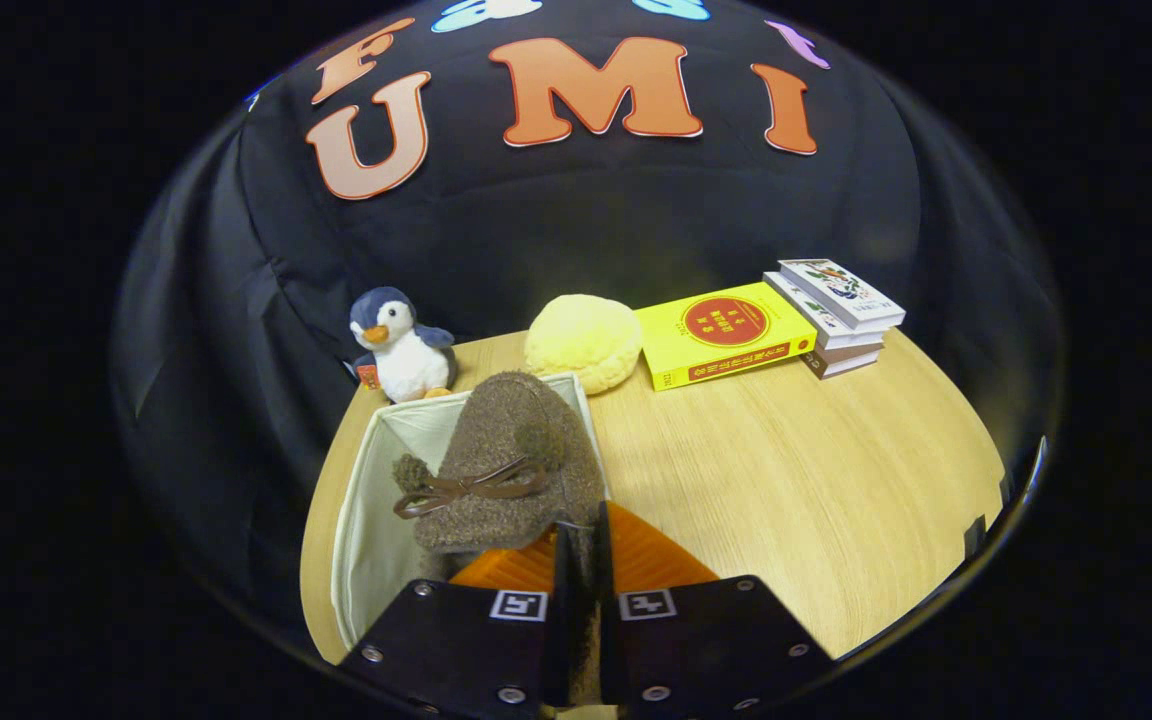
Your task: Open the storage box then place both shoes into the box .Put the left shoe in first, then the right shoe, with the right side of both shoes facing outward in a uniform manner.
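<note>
We hold the gripper (581,560) clamped on the brown shoe (506,465), its long axis running ahead, over the open storage box (361,500) at lower left.

One shoe (506,465), one box (366,500), three books (726,335), two plush toys (401,350).

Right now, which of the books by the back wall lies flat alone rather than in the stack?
The yellow book, lying singly beside the yellow plush bun. The white-covered books are stacked just beyond it. The gripper is shut on the brown shoe.
</note>
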